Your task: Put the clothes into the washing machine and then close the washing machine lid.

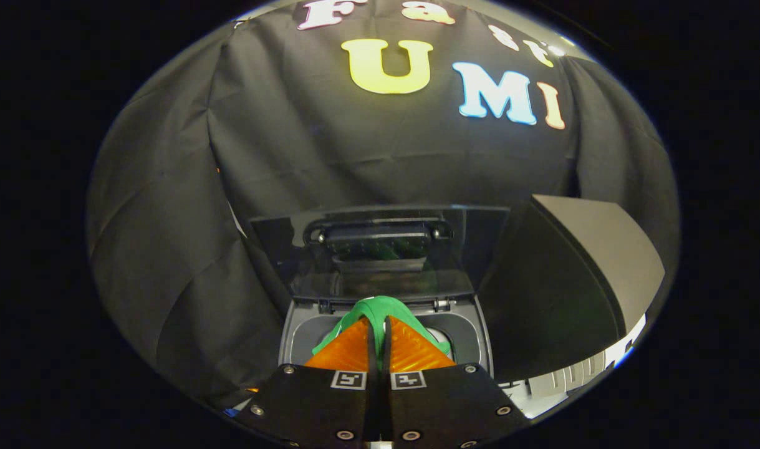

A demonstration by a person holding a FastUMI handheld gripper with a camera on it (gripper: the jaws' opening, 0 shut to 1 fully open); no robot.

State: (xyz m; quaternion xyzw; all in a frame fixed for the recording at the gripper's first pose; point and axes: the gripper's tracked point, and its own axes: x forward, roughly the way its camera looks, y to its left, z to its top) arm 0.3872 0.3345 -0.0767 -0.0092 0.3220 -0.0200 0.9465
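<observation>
hand-held gripper (380, 324): lower centre, clamped on green cloth (378, 310) | cloth: between fingertips, over open washing machine (479, 330) | lid (380, 249): upright beyond

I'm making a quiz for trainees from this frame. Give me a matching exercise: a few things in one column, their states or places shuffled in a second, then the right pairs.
Things:
1. cloth
2. lid
3. gripper
4. opening

States or places:
A. raised upright behind the opening
B. pinched between the fingers, green
C. just beyond the fingers, uncovered
D. shut on the cloth

Pairs: 1-B, 2-A, 3-D, 4-C
</observation>
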